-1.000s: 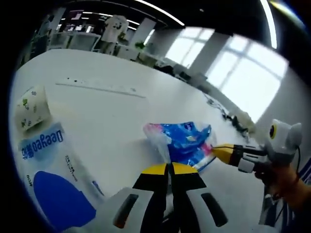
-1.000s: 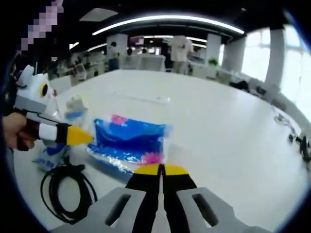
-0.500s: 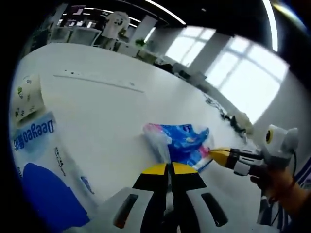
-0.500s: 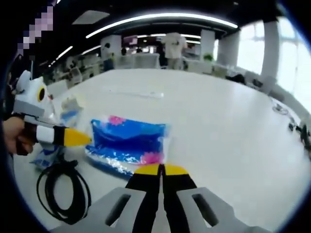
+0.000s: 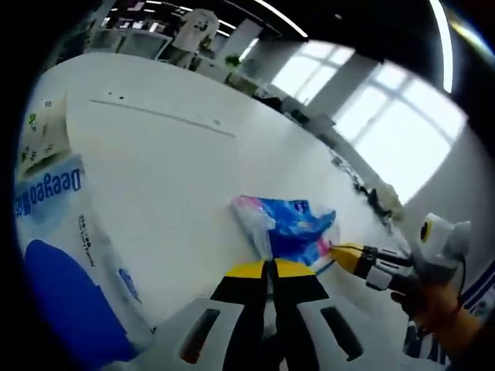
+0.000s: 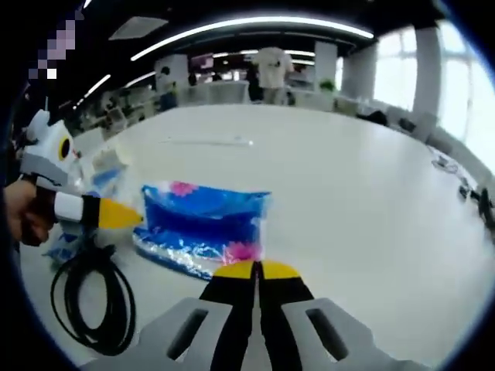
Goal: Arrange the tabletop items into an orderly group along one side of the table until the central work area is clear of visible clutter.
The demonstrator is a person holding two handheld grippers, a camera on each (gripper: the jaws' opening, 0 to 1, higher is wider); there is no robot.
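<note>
A: Left gripper view first; what do the fingers have?

B: The left gripper (image 5: 268,267) is clenched on the near edge of the blue pack (image 5: 292,226), clear film bunched just ahead of the fingertips; the pack lies on the white table (image 5: 170,178). The right gripper (image 5: 340,253) comes in beside it, yellow tips touching the pack's other end.

A: And to the other side of those fingers?

B: A big white-and-blue tissue pack (image 5: 66,255), with a smaller patterned packet (image 5: 40,139) beyond it; both near, not touching the blue pack.

A: Right gripper view?

B: Its jaws are pressed together at the pack's (image 6: 203,224) near corner; I think film is pinched between them, though the contact is hard to make out. The left gripper (image 6: 116,214) meets the pack's far end, a hand (image 6: 23,216) behind it. A black cable (image 6: 85,297) is coiled below that gripper, beside the fingers.
</note>
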